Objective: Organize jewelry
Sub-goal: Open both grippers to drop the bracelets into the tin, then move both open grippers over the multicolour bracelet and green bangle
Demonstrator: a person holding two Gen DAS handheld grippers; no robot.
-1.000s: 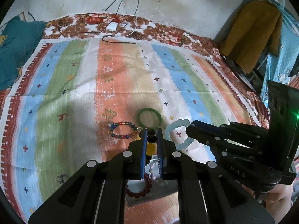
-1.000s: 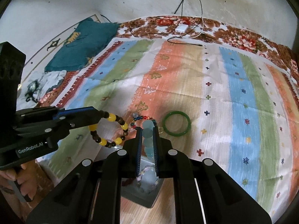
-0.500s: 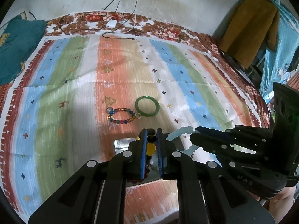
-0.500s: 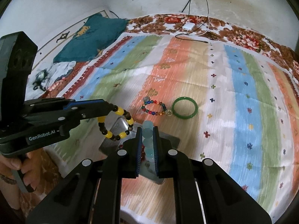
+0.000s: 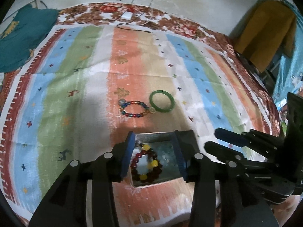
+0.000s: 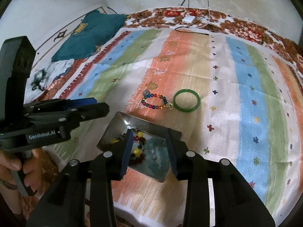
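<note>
A shiny metal tray (image 5: pixel 166 176) (image 6: pixel 113 124) lies on the striped cloth near the front edge. In it lie a brown-and-yellow bead bracelet (image 5: pixel 149 168) (image 6: pixel 137 152), a dark red bead bracelet (image 5: pixel 136 158) and a pale blue bead bracelet (image 6: pixel 157 151). My left gripper (image 5: pixel 154 152) is open and empty just above the tray. My right gripper (image 6: pixel 149 147) is open and empty above the tray too. A multicoloured bead bracelet (image 5: pixel 133 108) (image 6: pixel 154 101) and a green bangle (image 5: pixel 162 101) (image 6: pixel 186 100) lie on the cloth beyond the tray.
The striped cloth (image 5: pixel 75 75) covers a bed with a floral border. A white charger with cables (image 5: pixel 127 16) (image 6: pixel 188 19) lies at the far edge. A teal pillow (image 5: pixel 20 37) (image 6: pixel 90 36) sits at the far left. A yellow garment (image 5: pixel 265 32) hangs at the right.
Both grippers opened and dropped their bracelets into the tray: the left let go of the brown-and-yellow one, the right the pale blue one. Both pulled back a little.
</note>
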